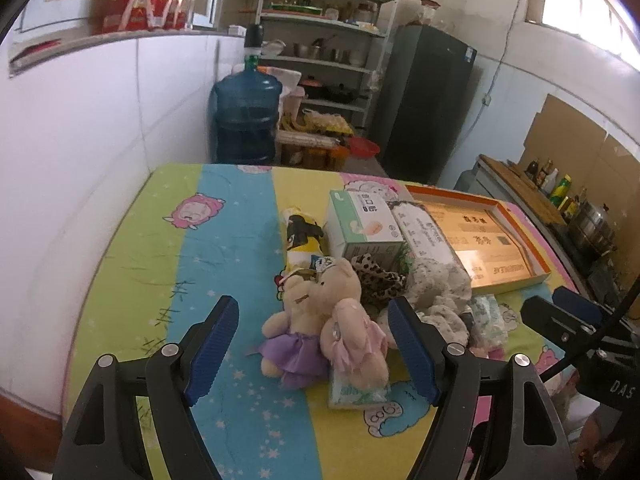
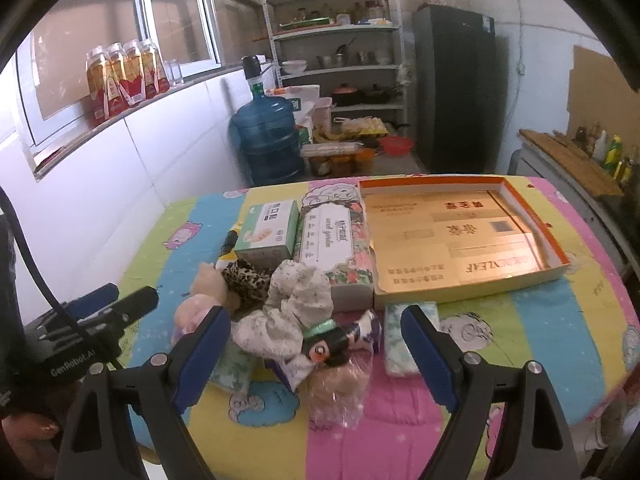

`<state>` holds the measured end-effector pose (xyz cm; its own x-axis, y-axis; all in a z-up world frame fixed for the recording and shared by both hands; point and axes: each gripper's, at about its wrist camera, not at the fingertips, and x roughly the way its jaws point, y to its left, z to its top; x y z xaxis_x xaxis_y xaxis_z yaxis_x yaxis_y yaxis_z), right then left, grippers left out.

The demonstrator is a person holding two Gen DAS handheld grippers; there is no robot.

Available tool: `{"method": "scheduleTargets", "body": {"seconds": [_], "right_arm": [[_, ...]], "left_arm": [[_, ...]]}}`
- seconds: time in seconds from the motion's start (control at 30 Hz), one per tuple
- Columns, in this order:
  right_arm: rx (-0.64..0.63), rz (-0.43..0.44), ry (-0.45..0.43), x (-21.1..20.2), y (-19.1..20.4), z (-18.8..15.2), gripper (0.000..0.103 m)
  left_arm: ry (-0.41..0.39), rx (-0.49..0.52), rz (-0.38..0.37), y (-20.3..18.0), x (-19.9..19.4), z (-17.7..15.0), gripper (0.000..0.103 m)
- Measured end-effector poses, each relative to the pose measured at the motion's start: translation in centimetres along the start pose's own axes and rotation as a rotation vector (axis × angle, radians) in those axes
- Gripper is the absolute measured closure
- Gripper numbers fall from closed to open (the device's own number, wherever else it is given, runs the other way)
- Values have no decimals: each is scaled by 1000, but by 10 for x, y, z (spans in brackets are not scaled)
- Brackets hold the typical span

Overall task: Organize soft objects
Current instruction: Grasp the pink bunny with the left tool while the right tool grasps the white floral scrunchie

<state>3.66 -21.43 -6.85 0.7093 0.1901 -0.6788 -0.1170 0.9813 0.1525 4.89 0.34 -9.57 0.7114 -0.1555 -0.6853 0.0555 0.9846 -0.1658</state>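
Note:
Two plush bears (image 1: 320, 316) in purple and pink dresses lie on the striped cartoon bedspread (image 1: 224, 240), between the fingers of my open left gripper (image 1: 312, 348), which holds nothing. Behind them lie a leopard-print scrunchie (image 1: 376, 276), a white floral cloth (image 1: 436, 284) and a yellow doll (image 1: 302, 240). In the right wrist view my right gripper (image 2: 316, 356) hangs open above the white floral cloth (image 2: 296, 304), a small black toy (image 2: 324, 344) and a wrapped plush (image 2: 340, 392). A tissue pack (image 2: 400, 340) lies by its right finger. The open orange-rimmed box (image 2: 460, 232) sits behind.
A mask box (image 2: 268, 232) and a floral tissue pack (image 2: 332, 244) stand behind the pile. Beyond the bed are a blue water jug (image 2: 268, 140), metal shelves (image 2: 340, 60) and a dark fridge (image 2: 456, 88). A white wall (image 1: 80, 160) borders the left side.

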Motion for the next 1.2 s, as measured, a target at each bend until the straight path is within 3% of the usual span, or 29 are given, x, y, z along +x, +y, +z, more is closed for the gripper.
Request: {"method": "scheduleTargets", "body": {"seconds": [0.23, 0.3, 0.53, 0.77, 0.87, 1.1, 1.2], "right_arm": [[13, 27, 43, 24, -6, 10, 19], [15, 41, 55, 29, -8, 11, 21], [21, 104, 91, 46, -11, 18, 22], [49, 152, 163, 72, -13, 18, 29], [62, 171, 200, 83, -14, 16, 42], [47, 209, 251, 98, -12, 12, 83], [32, 208, 241, 95, -10, 12, 87]], "left_arm": [[80, 0, -35, -9, 42, 8, 27], [98, 8, -40, -13, 52, 8, 38], [169, -10, -51, -14, 78, 1, 47], [184, -51, -91, -10, 88, -6, 66], [178, -57, -106, -10, 87, -9, 78], [169, -61, -122, -9, 82, -12, 79], [157, -61, -129, -8, 77, -12, 80]]}}
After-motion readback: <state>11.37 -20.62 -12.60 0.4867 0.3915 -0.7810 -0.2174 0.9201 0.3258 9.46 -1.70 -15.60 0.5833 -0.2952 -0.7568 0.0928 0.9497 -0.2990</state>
